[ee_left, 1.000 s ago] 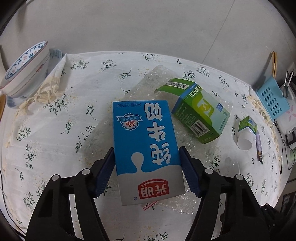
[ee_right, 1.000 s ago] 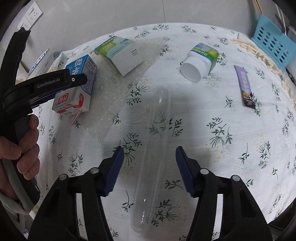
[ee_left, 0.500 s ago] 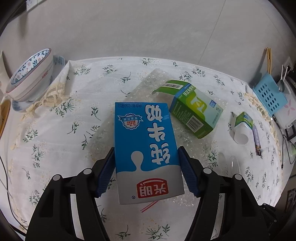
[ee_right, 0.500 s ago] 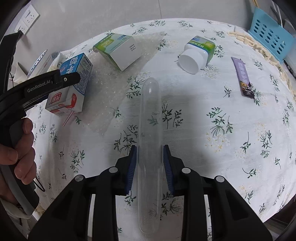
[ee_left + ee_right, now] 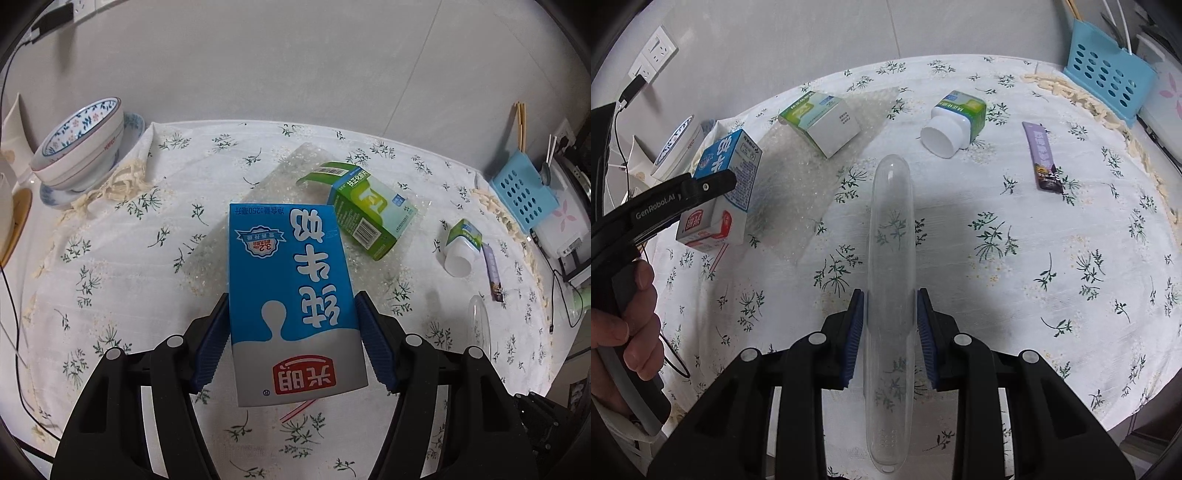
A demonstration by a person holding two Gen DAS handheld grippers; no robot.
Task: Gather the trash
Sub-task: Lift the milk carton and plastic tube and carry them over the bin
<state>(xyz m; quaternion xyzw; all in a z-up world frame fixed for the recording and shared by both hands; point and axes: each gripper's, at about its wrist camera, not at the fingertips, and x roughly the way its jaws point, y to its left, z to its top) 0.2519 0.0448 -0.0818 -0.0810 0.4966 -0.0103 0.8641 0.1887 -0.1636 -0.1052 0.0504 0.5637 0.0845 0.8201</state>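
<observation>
Two pieces are in your grip, the left hand-held gripper (image 5: 293,345) clamped on the milk carton (image 5: 291,295), the right hand-held gripper (image 5: 890,332) closed on the clear tube (image 5: 891,280), while the green box (image 5: 369,212), bottle (image 5: 955,123) and sachet (image 5: 1043,160) lie uncollected on the desk (image 5: 1052,266).

Milk carton (image 5: 291,302) – "光明", "3.2", "250"; left hand-held gripper (image 5: 701,184) – "GenRobot.AI"; bowl (image 5: 79,147) – "PERFECT".

Left gripper (image 5: 291,341) clamps a blue milk carton (image 5: 291,295).

The carton fills frame centre, above the floral tablecloth (image 5: 122,258); a green box (image 5: 369,210) lies upper right, stacked bowls (image 5: 79,147) upper left.
</observation>
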